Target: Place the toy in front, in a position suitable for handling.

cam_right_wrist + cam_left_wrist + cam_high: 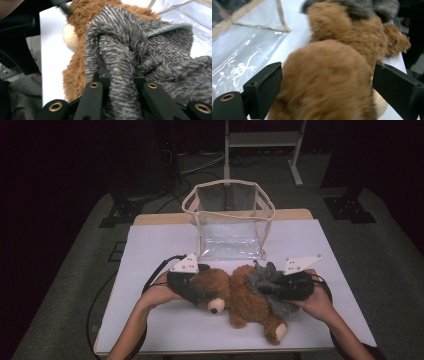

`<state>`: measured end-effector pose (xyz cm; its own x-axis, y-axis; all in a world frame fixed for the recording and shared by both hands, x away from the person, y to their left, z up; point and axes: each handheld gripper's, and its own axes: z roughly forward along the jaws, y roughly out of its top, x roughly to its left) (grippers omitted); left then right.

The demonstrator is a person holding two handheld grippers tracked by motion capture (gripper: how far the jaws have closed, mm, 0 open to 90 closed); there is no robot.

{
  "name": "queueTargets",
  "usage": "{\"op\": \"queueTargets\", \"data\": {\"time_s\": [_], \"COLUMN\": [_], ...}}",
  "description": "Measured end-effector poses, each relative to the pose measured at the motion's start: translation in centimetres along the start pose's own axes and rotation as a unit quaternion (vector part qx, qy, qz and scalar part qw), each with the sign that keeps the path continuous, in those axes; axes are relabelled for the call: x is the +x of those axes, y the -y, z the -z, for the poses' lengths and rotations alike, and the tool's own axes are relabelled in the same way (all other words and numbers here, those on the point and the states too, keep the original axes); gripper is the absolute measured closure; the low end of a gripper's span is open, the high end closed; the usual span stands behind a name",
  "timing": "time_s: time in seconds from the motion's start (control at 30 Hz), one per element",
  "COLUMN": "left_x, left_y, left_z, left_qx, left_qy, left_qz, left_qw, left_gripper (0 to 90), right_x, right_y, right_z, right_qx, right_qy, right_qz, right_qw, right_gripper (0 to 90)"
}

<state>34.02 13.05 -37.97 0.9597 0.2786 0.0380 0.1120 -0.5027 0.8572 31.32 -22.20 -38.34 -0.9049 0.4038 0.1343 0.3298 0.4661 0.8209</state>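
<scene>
Left gripper (327,82) wide around bear (240,297) head, right gripper (120,75) pinching grey cloth (155,55); bag (230,220) empty, packing not begun.

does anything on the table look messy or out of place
The teddy bear lies on its side, and its grey garment is bunched up, with a fold pinched in the right hand-held gripper. The clear bag stands upright.

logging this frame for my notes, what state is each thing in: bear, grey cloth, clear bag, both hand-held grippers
teddy bear: lying on the white table, head between the left jaws
grey fuzzy cloth: bunched on the bear's body, a fold pinched
clear bag: upright behind the bear, top open, nothing seen inside
left hand-held gripper: open, jaws either side of the bear's head
right hand-held gripper: shut on the cloth fold
</scene>
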Motion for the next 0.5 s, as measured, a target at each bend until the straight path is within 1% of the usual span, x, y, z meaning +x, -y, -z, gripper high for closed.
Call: {"op": "queueTargets", "data": {"time_s": [0.03, 0.07, 0.1, 0.13, 0.17, 0.2, 0.23, 0.27, 0.3, 0.33, 0.37, 0.4, 0.43, 0.47, 0.5], "left_x": [-0.1, -0.3, -0.6, -1.0, -1.2, -1.2, -1.3, -1.4, -1.6, -1.8, -1.9, -2.0, -2.0, -2.0, -2.0], "left_y": [0.4, 0.9, 1.4, 1.9, 2.3, 2.4, 2.4, 2.4, 2.4, 2.4, 2.3, 2.3, 2.3, 2.4, 2.4], "left_z": [-0.2, -0.5, -0.8, -1.0, -1.1, -1.1, -1.0, -0.9, -0.9, -1.0, -1.0, -0.9, -0.9, -0.7, -0.6], "left_qx": [-0.009, -0.016, -0.022, -0.038, -0.046, -0.045, -0.041, -0.041, -0.043, -0.043, -0.042, -0.04, -0.039, -0.038, -0.037], "left_qy": [-0.002, -0.005, -0.017, -0.027, -0.035, -0.041, -0.044, -0.045, -0.046, -0.047, -0.047, -0.049, -0.048, -0.046, -0.047], "left_qz": [0.01, 0.017, 0.017, 0.018, 0.02, 0.025, 0.029, 0.026, 0.02, 0.015, 0.012, 0.01, 0.01, 0.013, 0.015], "left_qw": [0.9999, 0.9997, 0.9995, 0.9987, 0.9981, 0.9978, 0.9978, 0.9978, 0.9978, 0.9978, 0.9979, 0.998, 0.998, 0.9981, 0.9981], "left_gripper": [14.5, 15.9, 16.9, 23.0, 24.9, 28.5, 30.4, 31.4, 32.0, 32.2, 32.2, 32.1, 31.8, 30.7, 29.1], "right_x": [0.5, 0.6, 0.7, 0.7, 0.7, 0.8, 0.8, 0.7, 0.6, 0.4, 0.0, -0.4, -0.9, -1.2, -1.3], "right_y": [0.2, 0.4, 0.5, 0.6, 0.6, 0.3, 0.0, -0.5, -1.1, -1.8, -2.3, -2.6, -2.7, -2.5, -2.2], "right_z": [0.3, 0.4, 0.6, 0.7, 1.0, 1.4, 1.8, 2.4, 3.0, 3.4, 3.5, 3.2, 2.5, 1.6, 0.7], "right_qx": [-0.001, -0.002, -0.003, -0.002, -0.001, -0.004, -0.011, -0.026, -0.042, -0.058, -0.061, -0.058, -0.052, -0.038, -0.02], "right_qy": [0.0, 0.001, 0.004, 0.005, 0.007, 0.016, 0.018, 0.013, 0.014, 0.029, 0.037, 0.043, 0.045, 0.041, 0.039], "right_qz": [0.001, 0.0, -0.003, -0.007, -0.007, -0.005, -0.004, -0.003, -0.006, -0.009, -0.013, -0.018, -0.029, -0.036, -0.034], "right_qw": [1.0, 1.0, 1.0, 1.0, 0.9999, 0.9999, 0.9998, 0.9996, 0.999, 0.9979, 0.9973, 0.9972, 0.9972, 0.9978, 0.9984], "right_gripper": [76.9, 76.9, 76.8, 76.7, 76.5, 76.5, 76.4, 76.3, 76.1, 76.0, 75.8, 75.8, 75.7, 75.5, 75.3]}}
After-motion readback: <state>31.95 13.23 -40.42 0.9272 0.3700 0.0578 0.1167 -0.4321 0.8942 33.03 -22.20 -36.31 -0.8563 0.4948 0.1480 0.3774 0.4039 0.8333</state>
